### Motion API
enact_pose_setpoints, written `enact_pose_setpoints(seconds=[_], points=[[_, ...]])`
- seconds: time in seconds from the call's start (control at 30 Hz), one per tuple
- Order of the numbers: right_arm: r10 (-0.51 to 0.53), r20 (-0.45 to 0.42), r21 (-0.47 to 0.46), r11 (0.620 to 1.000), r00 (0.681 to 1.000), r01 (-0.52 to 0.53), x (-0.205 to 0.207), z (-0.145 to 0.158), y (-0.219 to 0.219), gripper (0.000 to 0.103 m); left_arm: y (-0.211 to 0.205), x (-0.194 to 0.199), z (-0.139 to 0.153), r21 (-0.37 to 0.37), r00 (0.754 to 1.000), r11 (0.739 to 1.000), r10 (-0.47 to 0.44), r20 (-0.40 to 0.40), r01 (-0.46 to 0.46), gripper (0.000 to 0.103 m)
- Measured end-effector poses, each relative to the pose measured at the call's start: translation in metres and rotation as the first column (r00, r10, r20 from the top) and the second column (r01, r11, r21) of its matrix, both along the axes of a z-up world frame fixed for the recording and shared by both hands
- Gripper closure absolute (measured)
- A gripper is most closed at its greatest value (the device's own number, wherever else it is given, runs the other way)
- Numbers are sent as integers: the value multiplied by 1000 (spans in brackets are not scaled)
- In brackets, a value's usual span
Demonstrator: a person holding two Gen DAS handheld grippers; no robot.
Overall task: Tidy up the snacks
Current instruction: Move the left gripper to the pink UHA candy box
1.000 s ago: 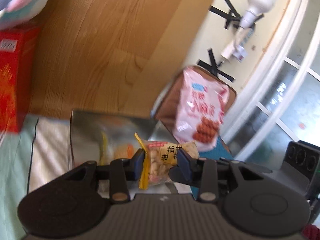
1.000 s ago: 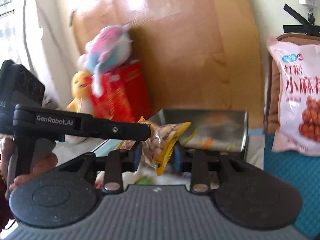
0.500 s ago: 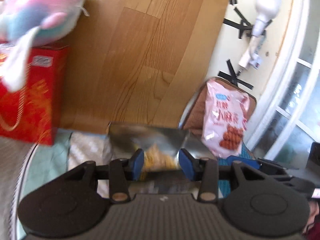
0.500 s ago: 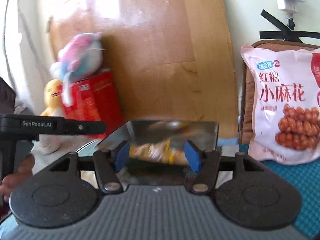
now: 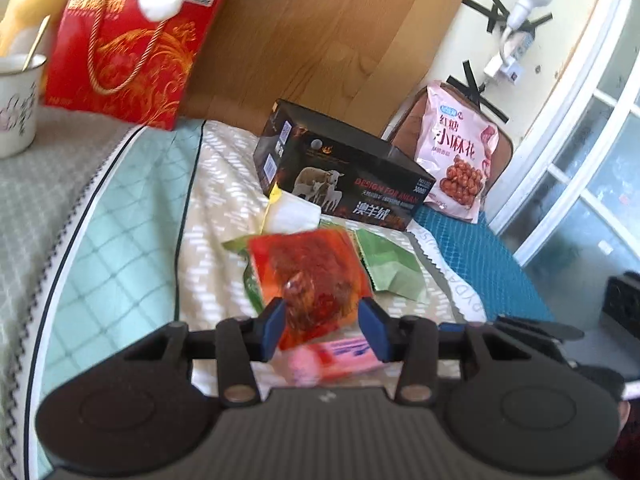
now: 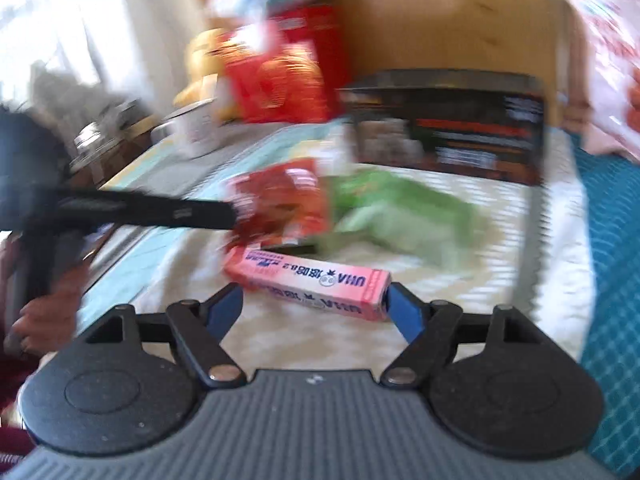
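My left gripper [image 5: 324, 316] is low over a pile of snacks on the bed and stands open. A red-orange packet [image 5: 308, 276] lies flat between its blue pads, not visibly squeezed. My right gripper [image 6: 316, 292] is open and its jaws are opening. A pink stick-shaped box [image 6: 308, 284] lies across the gap, its right end at the right pad. In the blurred right wrist view a left gripper finger [image 6: 192, 214] reaches the red packet [image 6: 280, 200]. Green packets [image 5: 390, 264] lie beside it. The black box [image 5: 344, 176] stands behind the pile.
A big pink snack bag [image 5: 460, 156] leans on a brown cushion at the back right. A red gift bag [image 5: 128, 52], a yellow plush [image 5: 36, 0] and a white mug [image 5: 16, 100] stand at the left. A person's hand [image 6: 48, 312] grips the left handle.
Both grippers held one peanut packet above the box a second ago. It has left both. Both came down over the snack pile, and the right jaws have spread wide.
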State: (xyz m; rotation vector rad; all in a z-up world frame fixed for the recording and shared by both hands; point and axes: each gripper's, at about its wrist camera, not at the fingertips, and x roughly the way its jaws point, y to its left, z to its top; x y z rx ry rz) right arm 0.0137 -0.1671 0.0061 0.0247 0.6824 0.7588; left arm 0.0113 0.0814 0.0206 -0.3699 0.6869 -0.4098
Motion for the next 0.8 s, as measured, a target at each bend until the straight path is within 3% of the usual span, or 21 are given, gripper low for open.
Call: enact_pose_setpoints(seconds=[0.17,0.33,0.47,0.57,0.67,0.8], points=[[-41,68,-13,999,997,42,-9,14,-7,23,22,-12,5,-46,998,998,51,20,-50,63],[-51,55,-44,998,997,54,-22,3,-16,23,30,-24,2,-88,1000,996,31,3,-31,62],[-85,38,-88,992,996,89,-23,-10,-11,23,16,-20,-8,-58,999,998,6,-39,-8,60],[-95,65,-116,988,993,102,-23,-12,-5,31,6,-17,-16,-50,998,999,-11,-65,8,60],[-98,79,-131,985,992,108,-22,-14,1,37,-5,-16,-21,5,997,1000,-5,-78,5,61],[-108,74,-138,983,991,117,-21,-19,4,63,-17,-19,-22,15,996,1000,-21,-85,22,64]])
